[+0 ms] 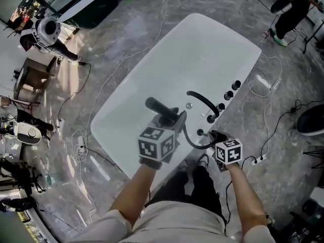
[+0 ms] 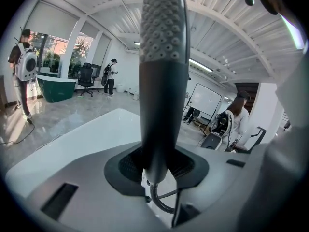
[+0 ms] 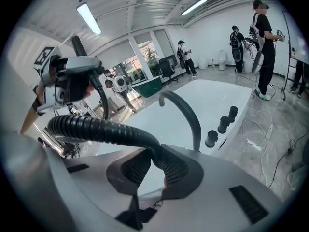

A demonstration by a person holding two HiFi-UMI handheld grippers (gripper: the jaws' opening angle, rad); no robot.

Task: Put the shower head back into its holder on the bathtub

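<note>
The left claw [image 1: 169, 118] pinches the shower head [image 1: 157, 106] by its dark handle. The handle sits tight between the two pads, and the end with the little spray dots points up and away. It hangs in the air over the near end of the white bathtub [image 1: 202, 49], not in its holder yet.

The right claw [image 1: 215, 135] pinches the hose [image 1: 195, 143], the bendy ribbed tube that runs from the shower head to the tub rim. I think it holds the tube so it does not twist or drag while the head goes down. One claw for the head and one for the hose makes the job easier to steer.

The holder [image 1: 200, 132] seems to be the dark round hole on the near right part of the rim, close to the right claw, but it is small in the head view and I am not sure. Just past it stands the curved black tap [image 1: 205, 101], and farther along the rim are three black knobs [image 1: 229, 94].

Each claw has a cube [image 1: 157, 143] with black and white square patterns on it. These are shapes, not letters. I can read no brand, label or words on the tub, the tap or the shower head.
</note>
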